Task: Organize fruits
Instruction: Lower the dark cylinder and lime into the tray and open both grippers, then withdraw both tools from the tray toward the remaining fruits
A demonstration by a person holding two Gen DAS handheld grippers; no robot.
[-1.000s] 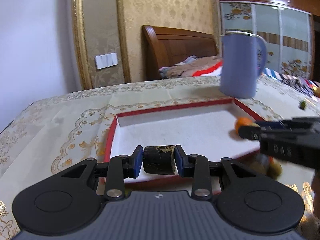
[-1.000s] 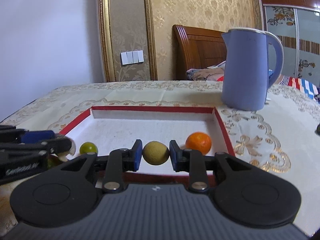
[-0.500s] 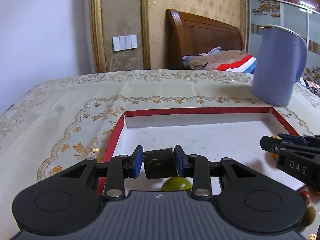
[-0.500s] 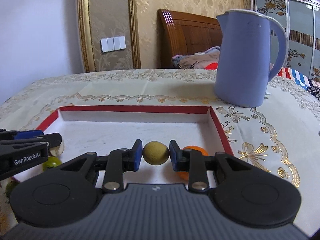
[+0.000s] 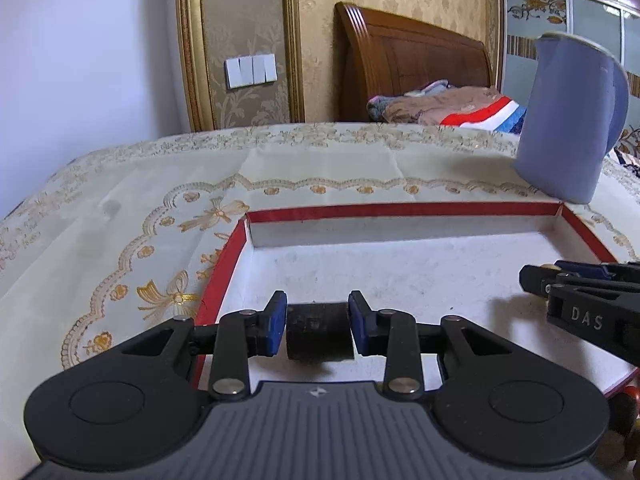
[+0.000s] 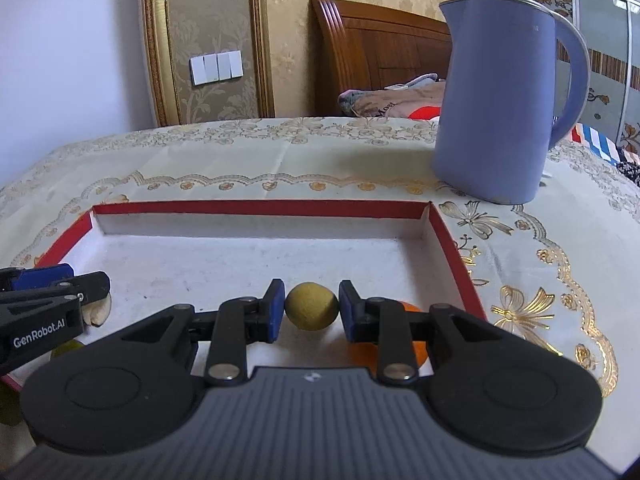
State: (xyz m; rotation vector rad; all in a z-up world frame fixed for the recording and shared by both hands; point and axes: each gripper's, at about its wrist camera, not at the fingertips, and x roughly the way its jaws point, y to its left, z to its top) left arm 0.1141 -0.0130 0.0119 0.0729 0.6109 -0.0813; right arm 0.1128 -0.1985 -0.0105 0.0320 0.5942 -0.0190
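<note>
Left wrist view: the left gripper (image 5: 317, 329) is clamped on a dark, blackened piece of fruit (image 5: 319, 333), perhaps a banana chunk, over the near left part of the red-rimmed tray (image 5: 400, 211).

Right wrist view: the right gripper (image 6: 311, 307) pinches a yellow-green round fruit (image 6: 311, 306) above the tray's near edge, an orange (image 6: 420, 350) just beneath its right finger.

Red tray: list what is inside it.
In the red tray lie an orange, partly hidden by the right gripper, and a green fruit near the left edge. Anything beneath the grippers is covered.
</note>
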